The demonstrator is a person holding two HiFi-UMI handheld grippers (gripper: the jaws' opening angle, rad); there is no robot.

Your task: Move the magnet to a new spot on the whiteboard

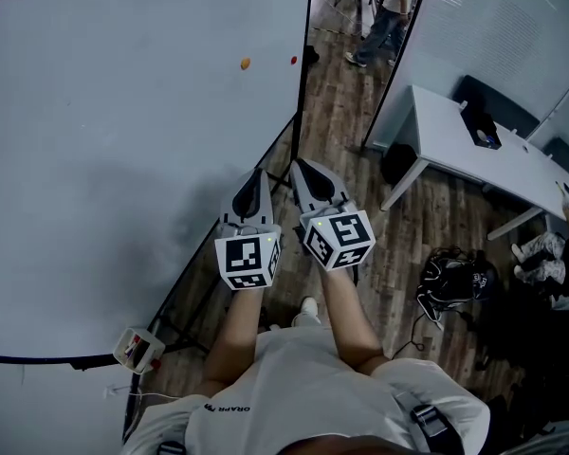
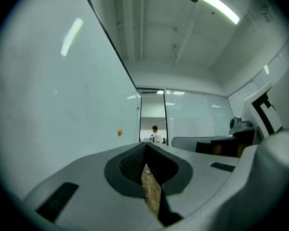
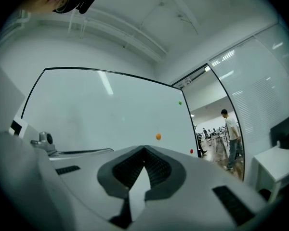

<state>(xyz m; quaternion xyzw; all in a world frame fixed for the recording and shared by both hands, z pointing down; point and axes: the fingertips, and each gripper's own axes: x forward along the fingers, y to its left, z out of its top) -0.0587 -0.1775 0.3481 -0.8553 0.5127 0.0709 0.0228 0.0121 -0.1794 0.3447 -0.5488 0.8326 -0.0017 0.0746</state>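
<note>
A large whiteboard fills the left of the head view. High on it, near its right edge, sit a small orange magnet and a red magnet. My left gripper and right gripper are side by side below them, well short of the magnets, both shut with nothing held. In the left gripper view the orange magnet lies far ahead, left of the shut left gripper. The right gripper view shows the orange magnet, a green one and a red one beyond the shut right gripper.
A white desk with a black item stands to the right. A black bag lies on the wood floor. A person stands far off past the board's edge. A small device sits by the board's foot.
</note>
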